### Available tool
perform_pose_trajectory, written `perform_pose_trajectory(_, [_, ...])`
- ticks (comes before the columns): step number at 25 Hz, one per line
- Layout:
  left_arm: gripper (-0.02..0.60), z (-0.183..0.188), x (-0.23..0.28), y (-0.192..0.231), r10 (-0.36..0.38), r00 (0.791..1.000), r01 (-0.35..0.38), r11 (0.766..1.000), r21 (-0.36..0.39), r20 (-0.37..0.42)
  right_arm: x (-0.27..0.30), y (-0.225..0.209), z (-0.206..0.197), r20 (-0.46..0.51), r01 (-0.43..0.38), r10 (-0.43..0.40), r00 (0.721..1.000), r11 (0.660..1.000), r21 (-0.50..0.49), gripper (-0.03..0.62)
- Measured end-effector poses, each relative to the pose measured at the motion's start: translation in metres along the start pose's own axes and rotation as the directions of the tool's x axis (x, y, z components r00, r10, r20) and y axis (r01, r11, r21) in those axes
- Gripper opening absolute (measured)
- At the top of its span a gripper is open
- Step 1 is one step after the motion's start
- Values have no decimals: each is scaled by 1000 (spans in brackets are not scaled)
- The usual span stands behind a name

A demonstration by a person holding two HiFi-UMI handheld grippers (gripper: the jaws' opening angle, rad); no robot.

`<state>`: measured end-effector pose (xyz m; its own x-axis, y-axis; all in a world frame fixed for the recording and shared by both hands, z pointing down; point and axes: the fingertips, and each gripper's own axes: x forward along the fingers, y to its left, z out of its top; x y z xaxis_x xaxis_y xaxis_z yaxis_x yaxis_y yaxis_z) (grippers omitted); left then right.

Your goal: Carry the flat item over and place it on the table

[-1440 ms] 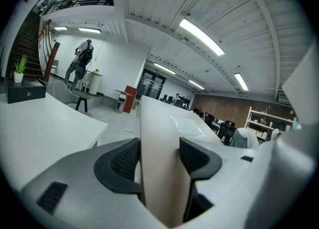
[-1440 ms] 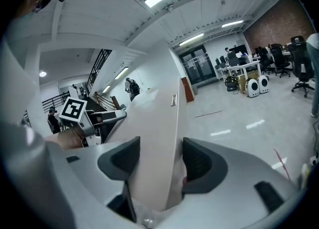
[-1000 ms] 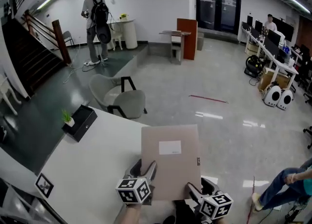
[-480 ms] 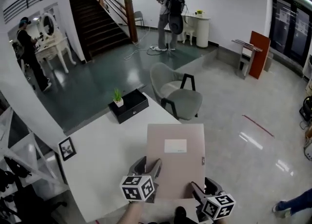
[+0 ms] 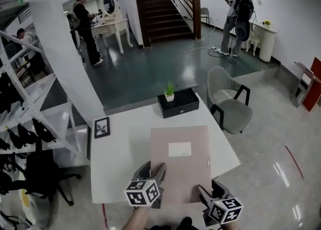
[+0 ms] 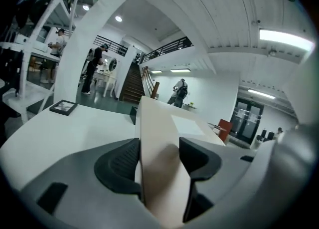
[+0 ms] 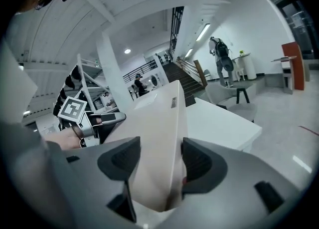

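broad white rectangular table (image 5: 118, 149) under a pale beige flat cardboard folder (image 5: 180, 166), both claws clamped on it

the folder hung over the table's right half, seemingly not yet down. the left gripper (image 5: 154, 174) and right gripper (image 5: 203, 194) each pinched its near edge, jaws narrow on the card. it was best lowered with both claws together, level, well short of the small black box (image 5: 179, 104).

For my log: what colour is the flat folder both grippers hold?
The folder is pale pinkish-beige with a white label; head view shows it best.
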<state>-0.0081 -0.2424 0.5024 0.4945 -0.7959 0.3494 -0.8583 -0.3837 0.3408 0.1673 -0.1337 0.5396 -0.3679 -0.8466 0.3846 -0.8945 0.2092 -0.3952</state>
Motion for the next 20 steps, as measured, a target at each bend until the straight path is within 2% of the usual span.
perform_pose_trajectory(5, [252,4,-20,30,116,992,-114,992,-45,47,27,17,5,-47,-115,113,993,992,-51,262])
perform_pose_trajectory(11, [252,-4,-46,55,236,969,-229,968,-99,70,46,34,-1,-107,-225,215,971,970,-88,262])
perform_pose_trajectory(16, [252,-8,-59,70,295,953,-285,950,-126,70,58,45,-5,-133,-269,255,958,958,-97,261])
perform_pose_trajectory(20, [252,-9,-58,84,311,948,-301,944,-136,62,71,51,-8,-142,-283,268,953,954,-101,261])
